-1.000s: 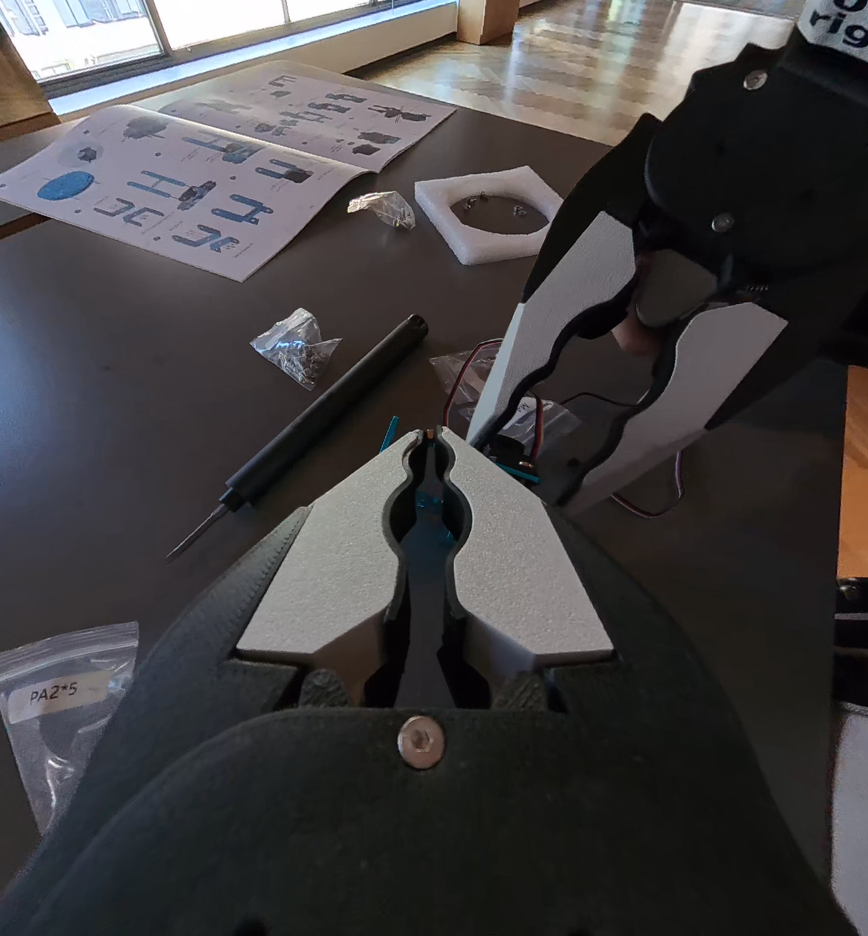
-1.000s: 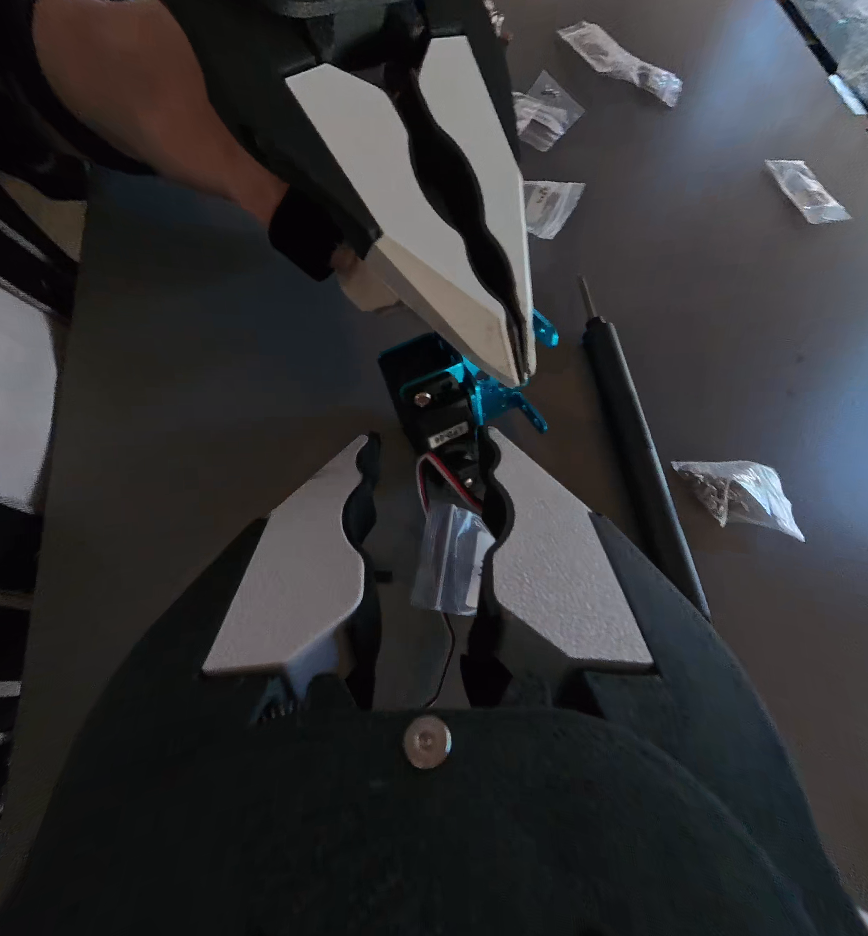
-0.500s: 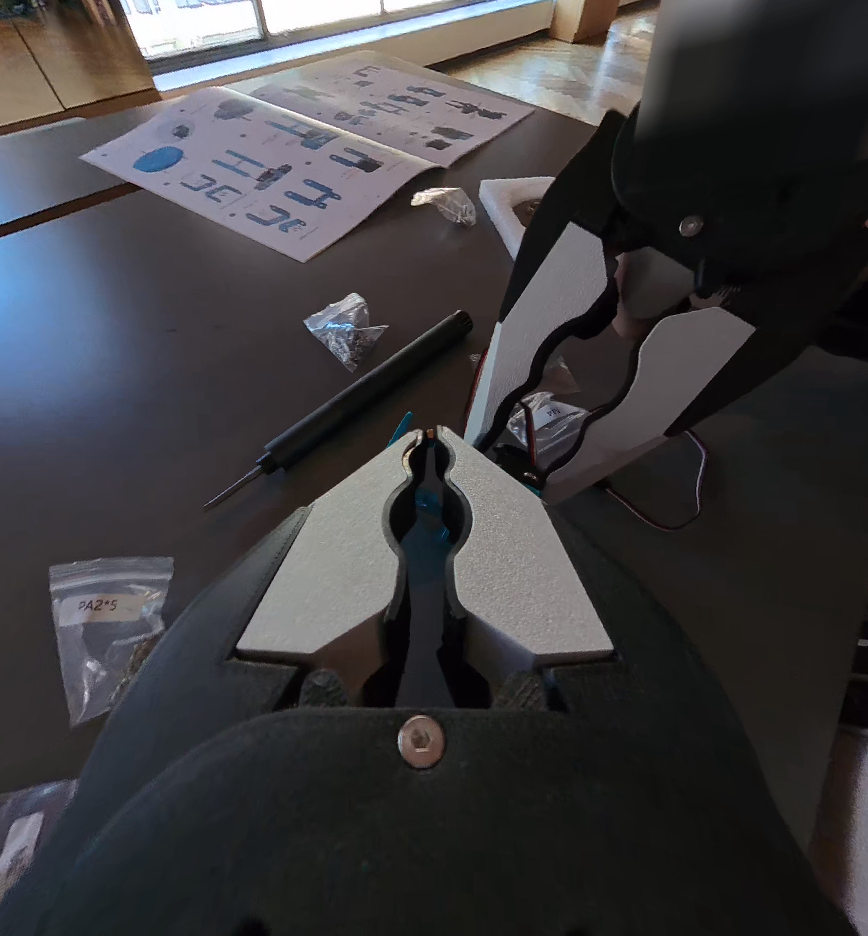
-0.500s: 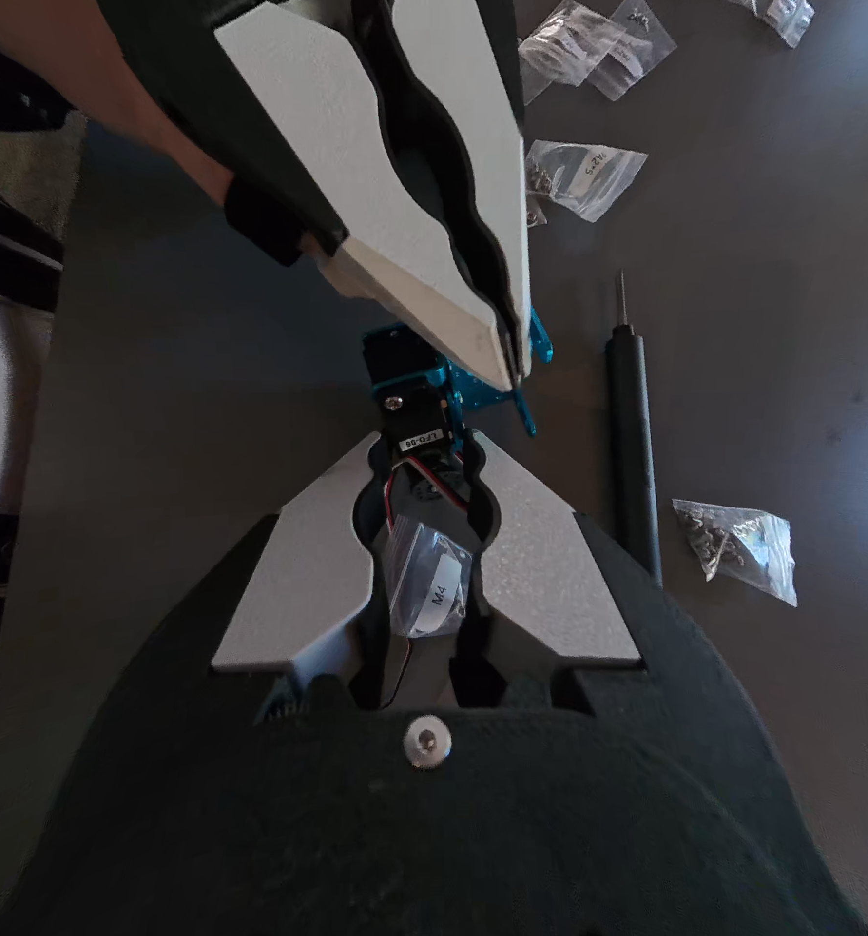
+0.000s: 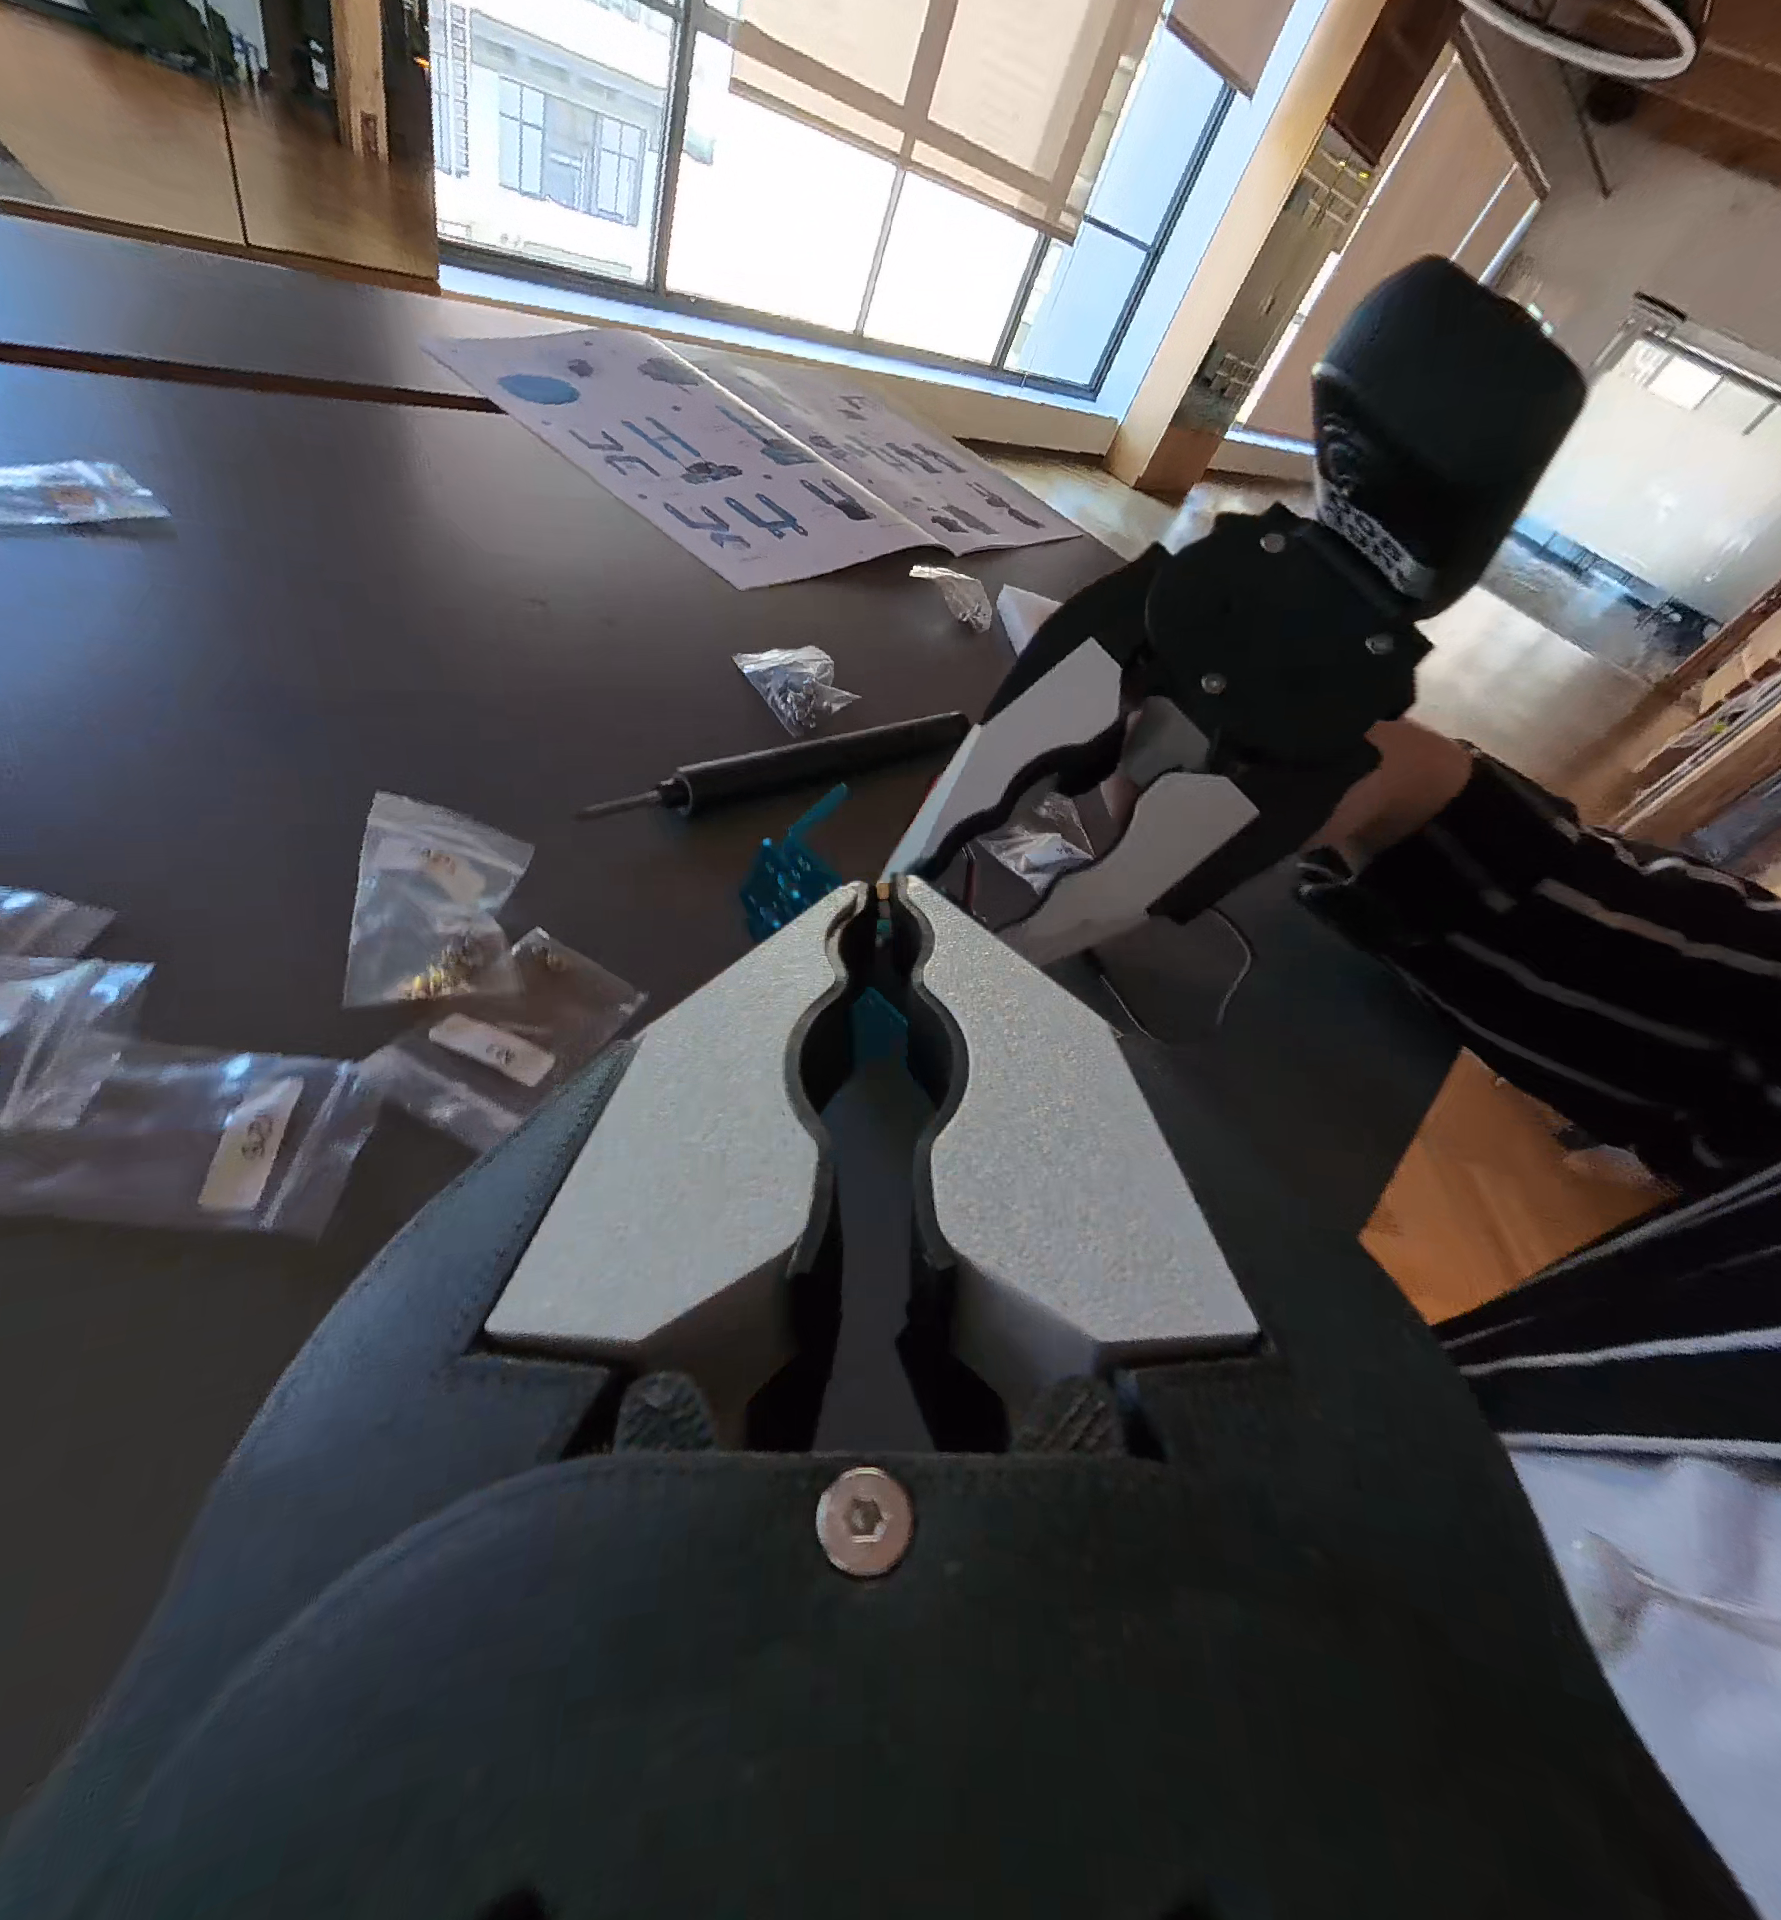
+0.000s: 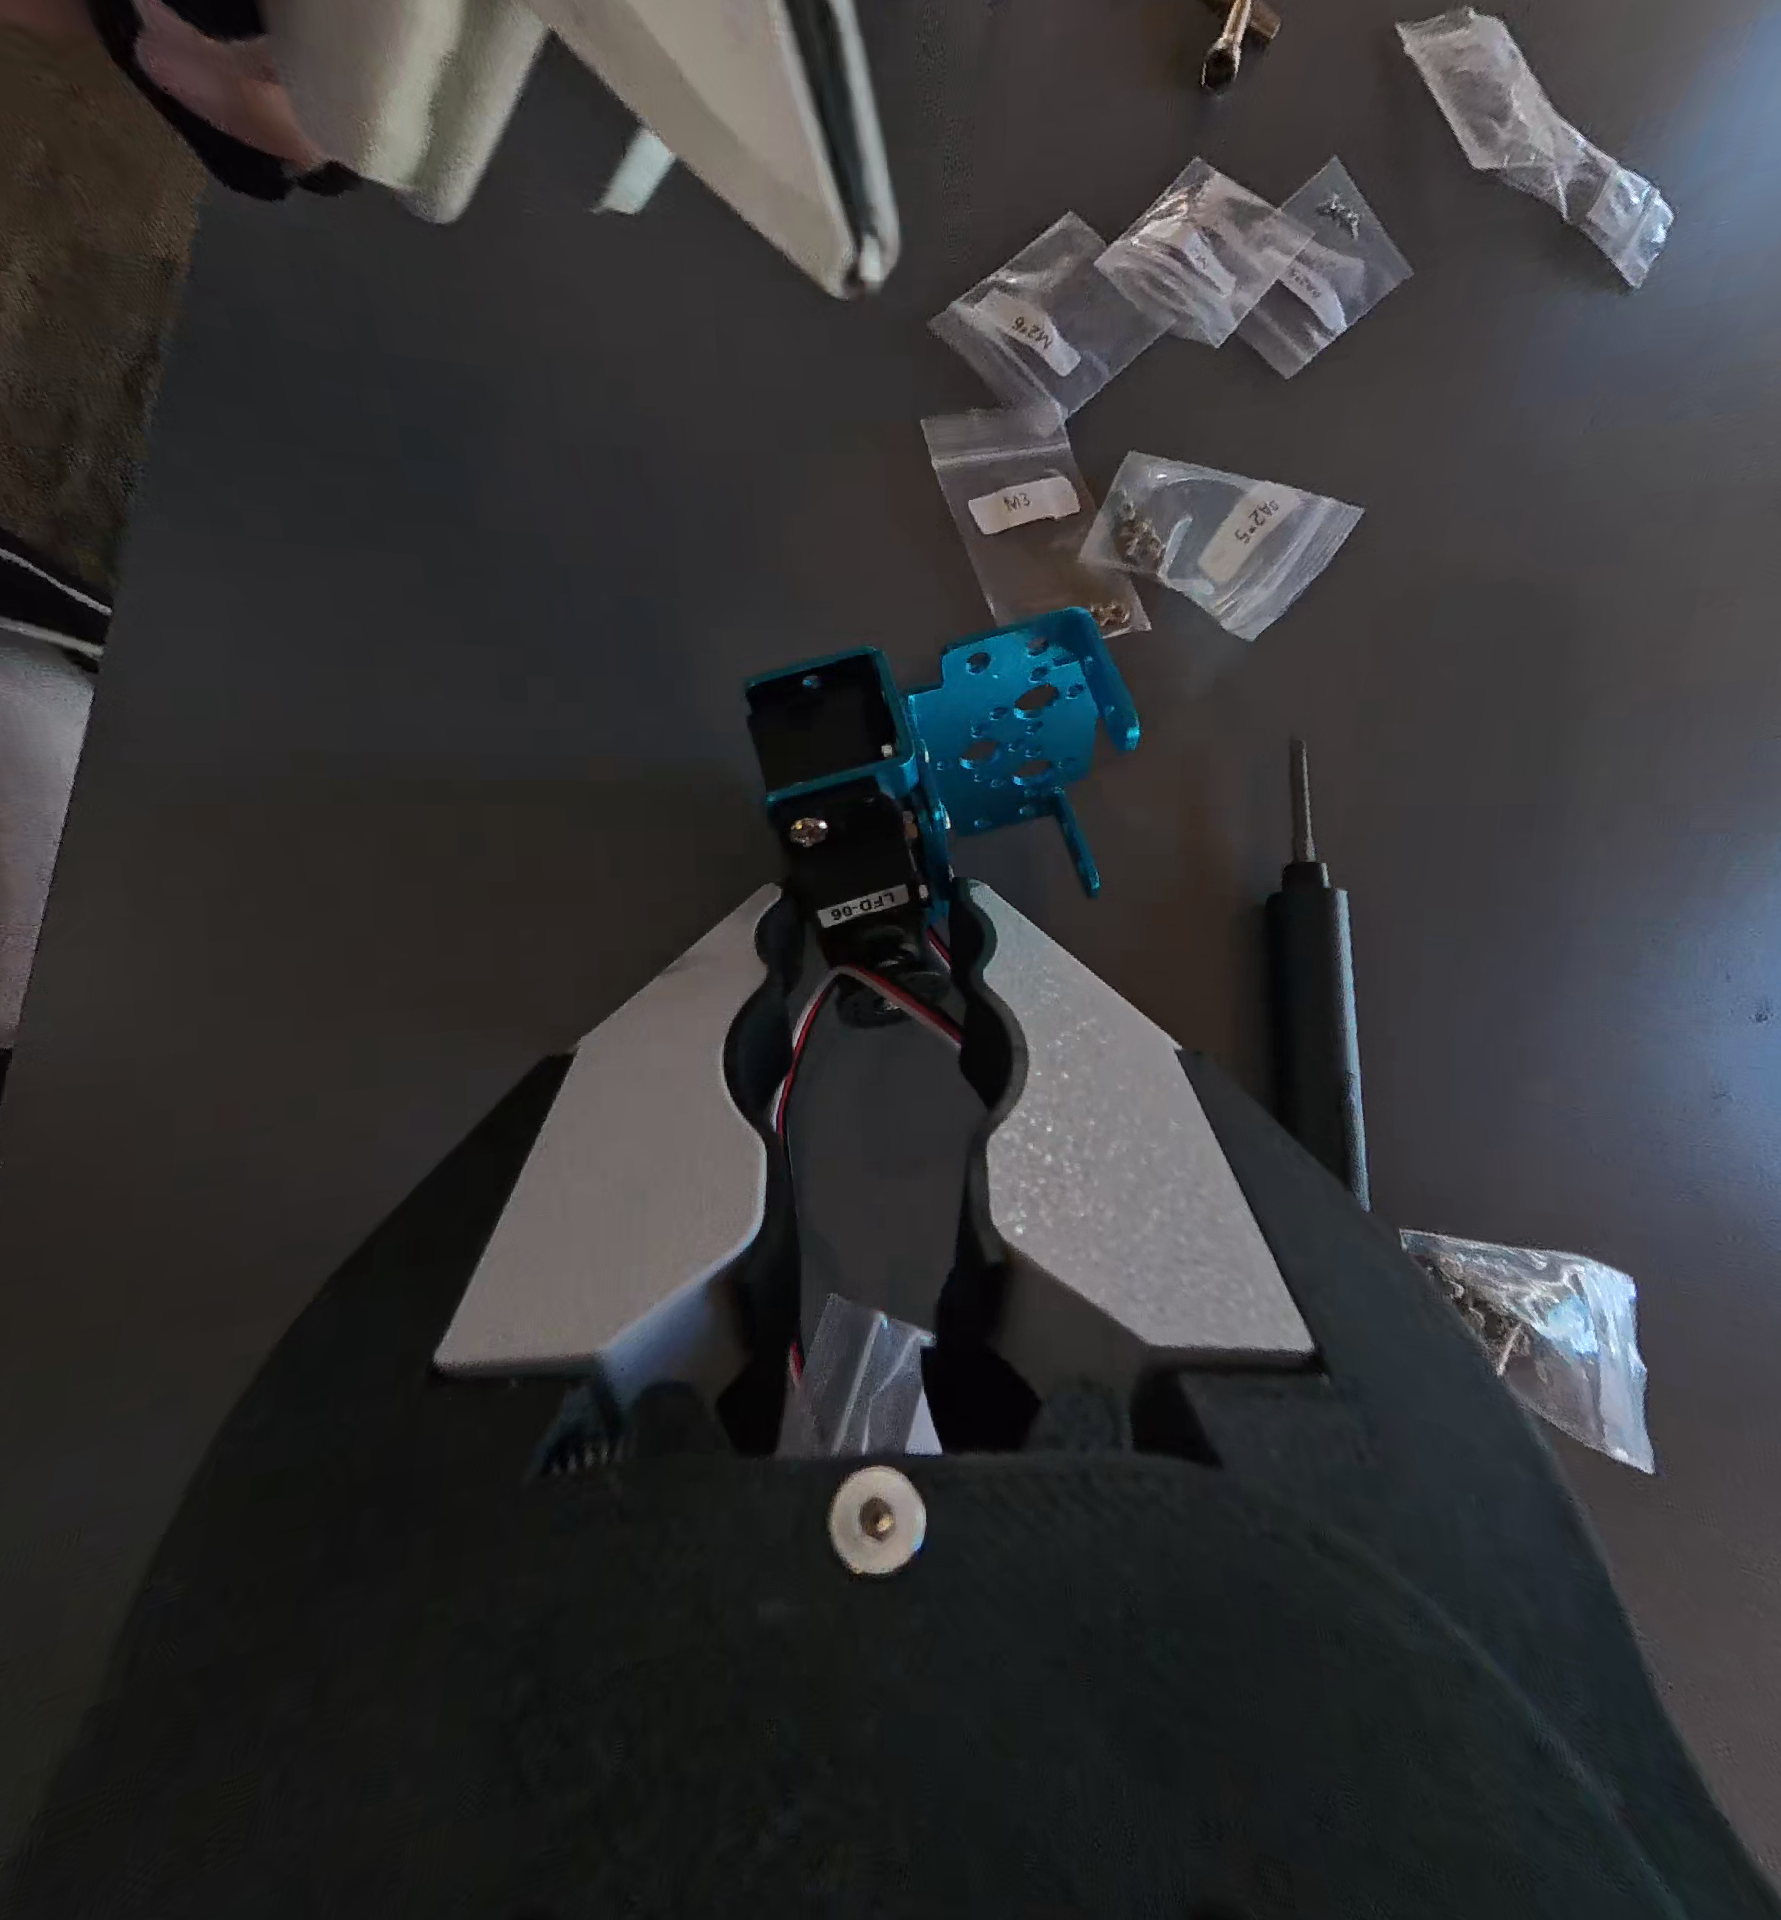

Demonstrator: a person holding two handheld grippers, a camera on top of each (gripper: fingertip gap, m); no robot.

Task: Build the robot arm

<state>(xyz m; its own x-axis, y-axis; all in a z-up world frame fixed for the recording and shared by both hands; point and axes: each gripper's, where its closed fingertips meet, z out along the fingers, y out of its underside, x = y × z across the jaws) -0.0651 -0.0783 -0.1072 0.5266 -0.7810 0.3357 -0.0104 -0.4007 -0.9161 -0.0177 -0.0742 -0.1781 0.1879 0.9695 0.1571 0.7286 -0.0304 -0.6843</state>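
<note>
A black servo (image 6: 855, 862) sits in a blue metal bracket (image 6: 1021, 727) on the dark table (image 6: 450, 623). My right gripper (image 6: 870, 902) is shut on the servo's body, its red, white and black wires (image 6: 813, 1029) running back between the fingers. It also shows in the left wrist view (image 5: 969, 906), with part of the bracket (image 5: 787, 868) beside it. My left gripper (image 5: 884, 888) is shut, with a tiny metal piece (image 5: 881, 894) pinched at its tips. It hovers above and apart from the bracket, at the top of the right wrist view (image 6: 870, 272).
A black screwdriver (image 6: 1317, 1018) lies right of the bracket. Several small clear bags of hardware (image 6: 1156, 416) are scattered beyond it, one more (image 6: 1540, 1340) at the right. An open instruction booklet (image 5: 761, 468) and white foam (image 5: 1021, 608) lie farther back. A striped sleeve (image 5: 1592, 935) reaches in. The left gripper is farther from the black screwdriver (image 6: 1317, 1018), some 15 cm, than the right, some 8 cm. The left camera catches it too, in the left wrist view (image 5: 754, 770).
My right gripper has closed onto the servo. My left gripper, still shut, has lifted up and away from the bracket.
</note>
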